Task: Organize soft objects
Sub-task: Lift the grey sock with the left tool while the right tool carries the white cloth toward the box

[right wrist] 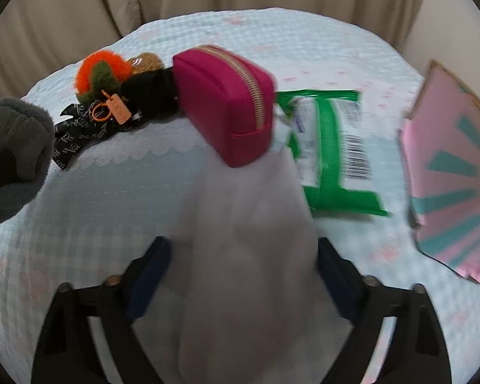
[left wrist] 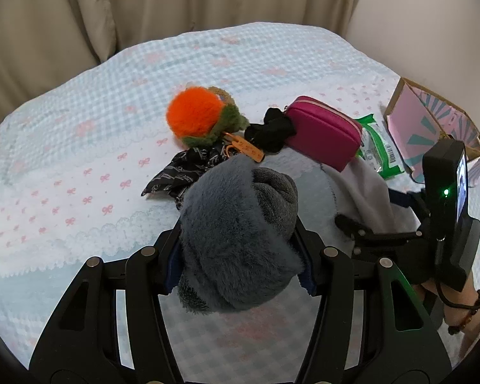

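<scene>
My left gripper (left wrist: 238, 249) is shut on a fluffy grey-blue glove (left wrist: 236, 233) and holds it above the bedspread; the glove also shows at the left edge of the right wrist view (right wrist: 12, 156). My right gripper (right wrist: 243, 275) is shut on a pale grey-white cloth (right wrist: 249, 256), which hangs under the magenta zip pouch (right wrist: 224, 99). The right gripper also shows in the left wrist view (left wrist: 364, 230) with the cloth (left wrist: 364, 188). Beyond lie an orange and green plush toy (left wrist: 198, 115), a black scrunchie (left wrist: 268, 131) and a black patterned scarf (left wrist: 182, 172).
A green wipes packet (right wrist: 332, 150) lies right of the pouch. An open cardboard box with pink and teal lining (right wrist: 448, 172) stands at the right. The bed has a light blue checked cover (left wrist: 80, 147). Beige curtains (left wrist: 80, 16) hang behind.
</scene>
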A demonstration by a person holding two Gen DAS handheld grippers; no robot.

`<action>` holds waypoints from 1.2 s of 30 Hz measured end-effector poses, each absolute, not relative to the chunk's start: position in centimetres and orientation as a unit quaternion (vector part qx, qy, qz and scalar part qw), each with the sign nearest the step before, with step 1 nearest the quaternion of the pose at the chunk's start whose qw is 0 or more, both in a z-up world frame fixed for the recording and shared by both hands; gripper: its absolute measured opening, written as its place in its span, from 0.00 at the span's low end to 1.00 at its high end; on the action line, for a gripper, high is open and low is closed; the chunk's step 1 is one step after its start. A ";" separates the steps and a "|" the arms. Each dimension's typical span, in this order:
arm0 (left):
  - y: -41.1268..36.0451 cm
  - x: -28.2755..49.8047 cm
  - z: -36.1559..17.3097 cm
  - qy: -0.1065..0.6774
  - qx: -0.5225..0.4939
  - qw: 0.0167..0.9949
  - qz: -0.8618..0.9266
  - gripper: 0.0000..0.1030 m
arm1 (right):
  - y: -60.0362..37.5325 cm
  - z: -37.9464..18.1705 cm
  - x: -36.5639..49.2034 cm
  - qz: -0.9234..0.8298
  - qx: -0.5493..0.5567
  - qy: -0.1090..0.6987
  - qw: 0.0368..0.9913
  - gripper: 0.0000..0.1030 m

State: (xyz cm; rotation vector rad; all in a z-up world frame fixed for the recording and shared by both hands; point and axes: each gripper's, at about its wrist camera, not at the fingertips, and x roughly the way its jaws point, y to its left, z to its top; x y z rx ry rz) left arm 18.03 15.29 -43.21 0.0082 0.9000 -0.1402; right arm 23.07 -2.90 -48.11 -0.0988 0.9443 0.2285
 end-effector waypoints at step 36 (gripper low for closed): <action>9.4 19.2 -29.8 0.381 0.001 0.920 -0.094 0.52 | -8.8 -32.1 20.5 0.178 0.073 0.382 0.904 0.06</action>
